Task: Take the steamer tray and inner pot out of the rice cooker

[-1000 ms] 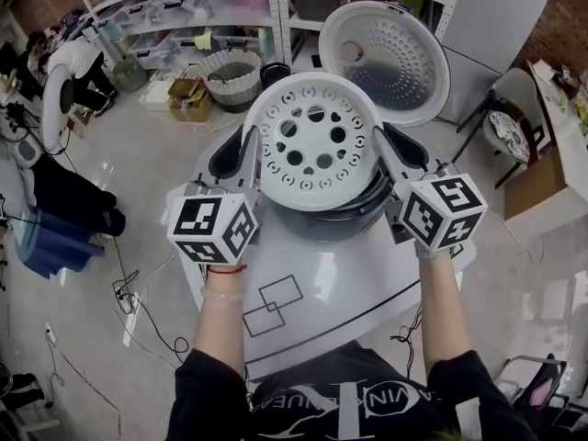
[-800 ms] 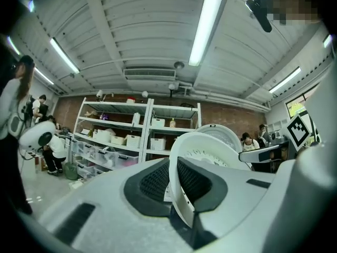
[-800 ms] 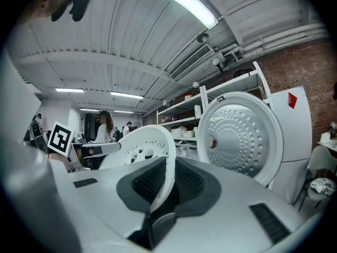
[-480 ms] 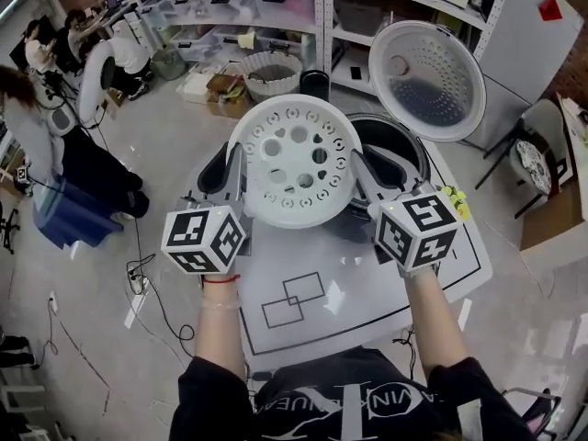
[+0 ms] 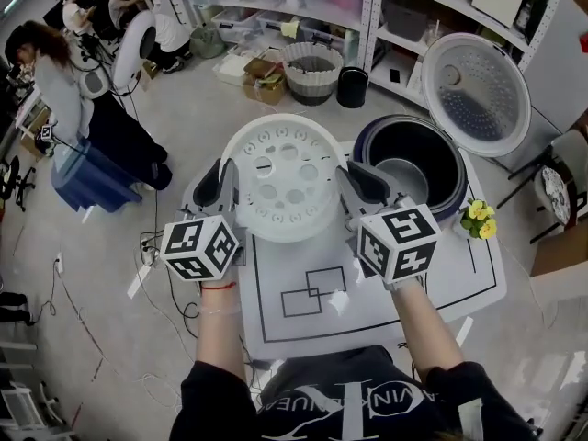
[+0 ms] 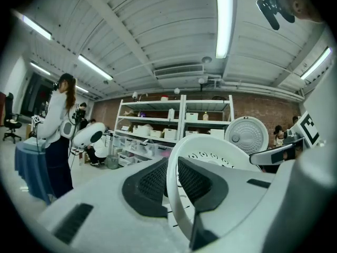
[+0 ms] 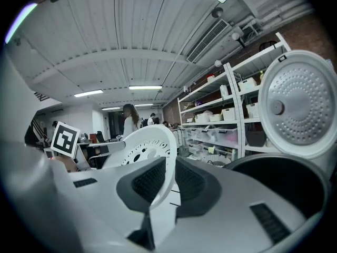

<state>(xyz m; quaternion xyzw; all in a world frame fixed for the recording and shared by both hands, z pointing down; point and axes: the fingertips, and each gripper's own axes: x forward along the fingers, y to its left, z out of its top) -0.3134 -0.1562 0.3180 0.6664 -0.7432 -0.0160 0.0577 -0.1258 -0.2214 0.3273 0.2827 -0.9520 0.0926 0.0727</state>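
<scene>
Now left gripper [image 5: 228, 175] jaws, right gripper [image 5: 349, 175] jaws each pinch steamer tray [image 5: 285, 177] rim; shirt lettering [image 5: 342, 400] illegible.

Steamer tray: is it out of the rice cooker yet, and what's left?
Done: the lid is open and the steamer tray is out, held above the table beside the rice cooker. In hand: the left gripper and right gripper each clamp its rim. Left: set the tray down, then lift out the inner pot, which sits in the cooker.
</scene>
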